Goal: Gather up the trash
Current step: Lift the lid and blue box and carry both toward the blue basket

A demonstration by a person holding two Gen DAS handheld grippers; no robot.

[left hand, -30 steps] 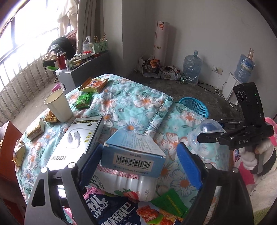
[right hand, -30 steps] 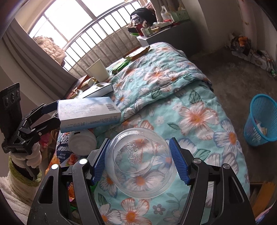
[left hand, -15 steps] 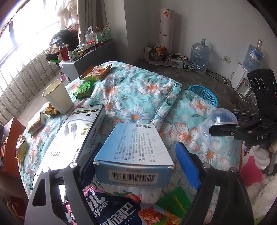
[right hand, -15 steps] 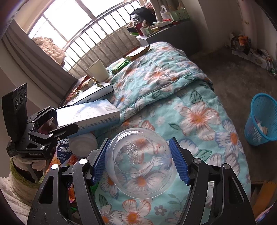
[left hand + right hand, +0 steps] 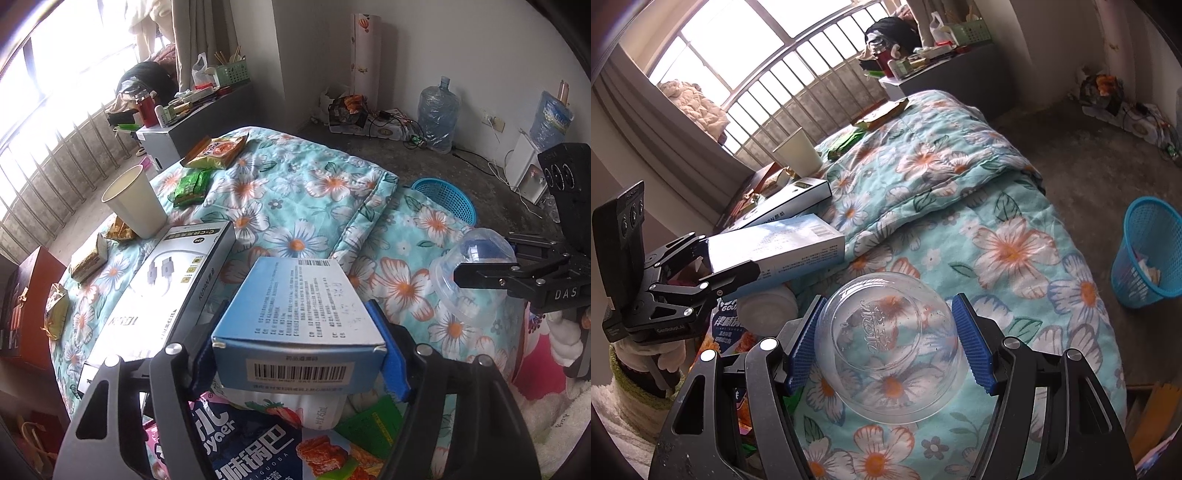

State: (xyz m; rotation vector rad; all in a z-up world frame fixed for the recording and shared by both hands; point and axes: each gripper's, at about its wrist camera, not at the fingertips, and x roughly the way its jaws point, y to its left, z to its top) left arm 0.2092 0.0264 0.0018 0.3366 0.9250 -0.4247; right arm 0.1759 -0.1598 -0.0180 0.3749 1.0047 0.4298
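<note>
The left gripper, jaws just closing, pinches a rectangular blue cardboard box; beneath lie a white plastic bottle and glossy snack bags. The right gripper clamps a clear domed plastic lid over the floral quilted bed.

We see a pale blue carton, barcode on its near end and printed face up, lifted a little over the flowered quilt and a white bottle, squeezed at both sides by blue pads. The clear plastic bowl is upside down, embossed base toward us, clamped at its sides. A blue mesh wastebasket stands on the floor with scraps inside.
</note>
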